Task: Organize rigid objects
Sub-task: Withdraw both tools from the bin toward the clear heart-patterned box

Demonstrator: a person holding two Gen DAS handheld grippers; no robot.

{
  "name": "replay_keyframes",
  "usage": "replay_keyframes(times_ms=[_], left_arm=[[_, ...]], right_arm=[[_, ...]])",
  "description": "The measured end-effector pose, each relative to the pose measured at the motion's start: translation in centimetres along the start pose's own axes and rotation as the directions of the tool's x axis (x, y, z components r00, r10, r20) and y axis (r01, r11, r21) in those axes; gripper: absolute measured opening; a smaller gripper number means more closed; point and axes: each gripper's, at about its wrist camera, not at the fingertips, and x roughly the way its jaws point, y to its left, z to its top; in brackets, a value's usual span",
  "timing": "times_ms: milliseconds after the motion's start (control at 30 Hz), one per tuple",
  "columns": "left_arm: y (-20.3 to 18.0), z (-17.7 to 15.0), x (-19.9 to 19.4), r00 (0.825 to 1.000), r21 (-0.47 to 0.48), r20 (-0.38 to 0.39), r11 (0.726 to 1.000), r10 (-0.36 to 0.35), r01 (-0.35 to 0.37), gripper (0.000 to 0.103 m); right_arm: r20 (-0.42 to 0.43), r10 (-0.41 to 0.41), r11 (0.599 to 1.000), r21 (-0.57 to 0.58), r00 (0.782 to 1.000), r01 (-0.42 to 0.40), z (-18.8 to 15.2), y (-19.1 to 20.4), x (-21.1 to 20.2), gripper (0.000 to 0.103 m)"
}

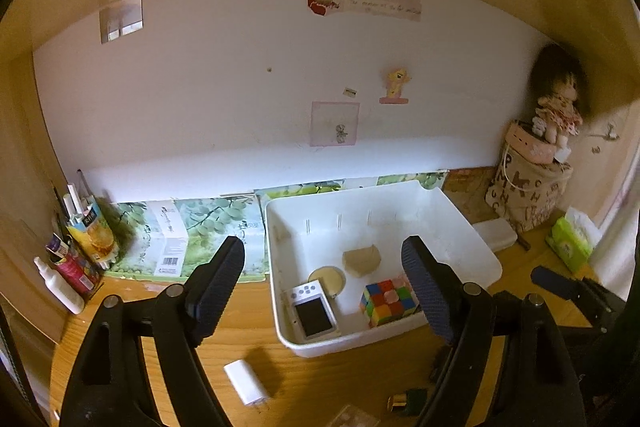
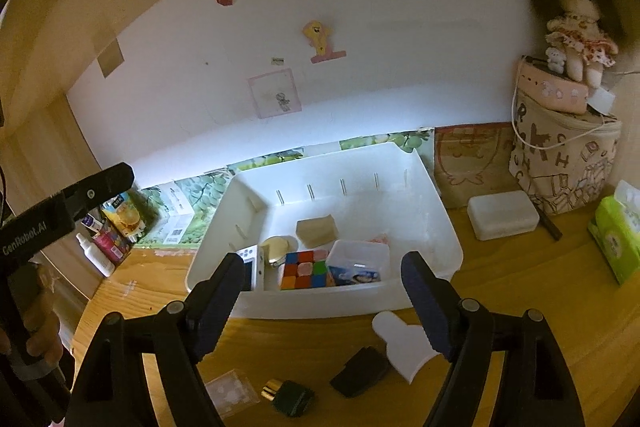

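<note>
On your wooden desk (image 2: 520, 287) | white bin (image 2: 440, 227) against the wall holds cube (image 2: 306, 269), camera (image 1: 314, 311), clear box (image 2: 360, 257) | both your grippers hang above it, left gripper (image 1: 324, 287) and right gripper (image 2: 324, 301) spread wide, empty | loose in front: white holder (image 2: 404, 345), black case (image 2: 360, 371), small bottle (image 2: 290, 397)

Puzzle cube (image 2: 305, 269) lies in the bin (image 2: 436, 227) (camera (image 2: 253, 267) to its left).

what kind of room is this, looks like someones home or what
Probably a home desk nook, maybe a child's: a wooden desk, a doll perched on a fabric bag, and cartoon stickers on the wall.
</note>
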Motion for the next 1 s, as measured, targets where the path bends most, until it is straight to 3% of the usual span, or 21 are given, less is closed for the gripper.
replay_keyframes(times_ms=[467, 1000], left_arm=[[0.9, -3.1, -4.9, 1.000, 0.110, 0.018, 0.994, 0.008, -0.010, 0.084], [2.8, -6.8, -6.8, 0.998, 0.158, -0.021, 0.986, 0.053, -0.050, 0.084]], right_arm=[[0.042, -0.014, 1.000, 0.017, 0.999, 0.014, -3.5, 3.3, -4.1, 0.082], [-0.008, -0.062, 0.998, 0.008, 0.998, 0.062, -7.7, 4.7, -6.5, 0.082]])
